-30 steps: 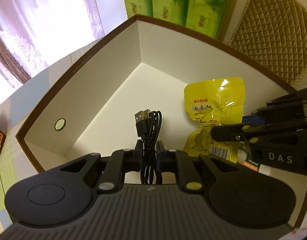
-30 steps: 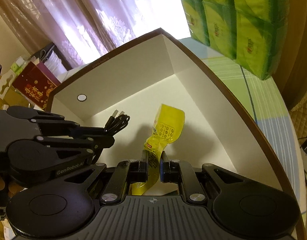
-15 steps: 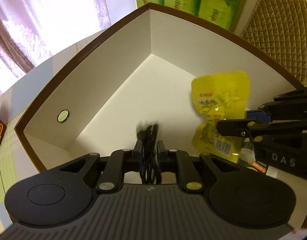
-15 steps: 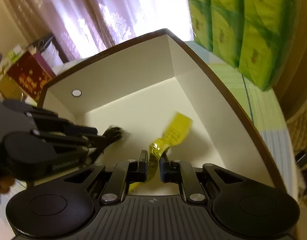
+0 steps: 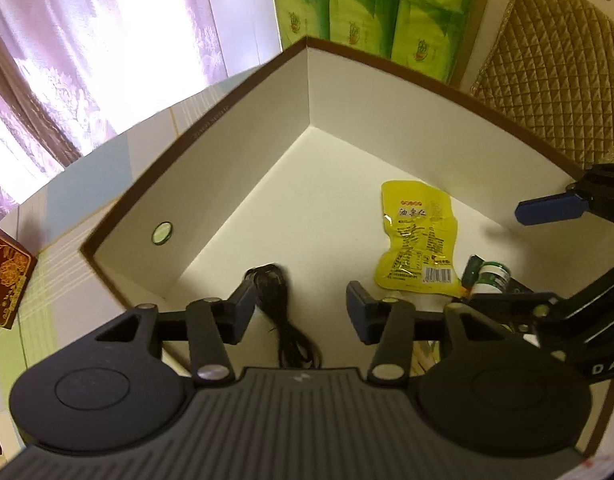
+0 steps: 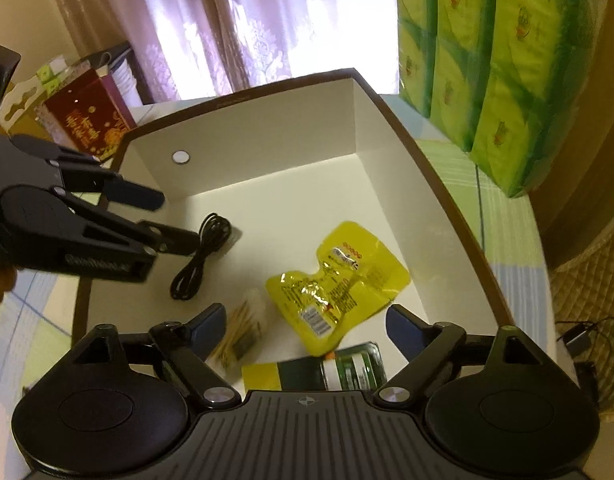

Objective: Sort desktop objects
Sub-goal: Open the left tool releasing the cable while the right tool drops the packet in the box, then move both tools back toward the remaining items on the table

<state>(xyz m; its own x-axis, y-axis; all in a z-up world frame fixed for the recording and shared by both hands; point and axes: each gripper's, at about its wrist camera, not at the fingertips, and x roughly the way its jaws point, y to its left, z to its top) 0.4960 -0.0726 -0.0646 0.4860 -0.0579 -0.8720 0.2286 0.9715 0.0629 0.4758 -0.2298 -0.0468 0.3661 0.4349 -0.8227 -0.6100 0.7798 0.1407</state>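
A white box with a brown rim (image 5: 243,84) (image 6: 447,184) holds the sorted items. A coiled black USB cable (image 5: 283,312) (image 6: 203,252) lies on its floor, between my left gripper's (image 5: 299,304) open fingers. A yellow snack packet (image 5: 417,240) (image 6: 339,284) lies flat on the floor, ahead of my open right gripper (image 6: 303,320). Both grippers are empty above the box. A green and white bottle (image 5: 491,278) (image 6: 347,368) and a pack of cotton swabs (image 6: 243,332) lie at the near end.
Green tissue packs (image 5: 367,12) (image 6: 495,72) stand behind the box. A red gift box (image 5: 3,280) (image 6: 87,124) is at the left. A quilted chair back (image 5: 555,76) stands at the right. Purple curtains hang behind.
Both grippers have opened and pulled back upward. The cable and the yellow packet were let go and now lie on the box floor.
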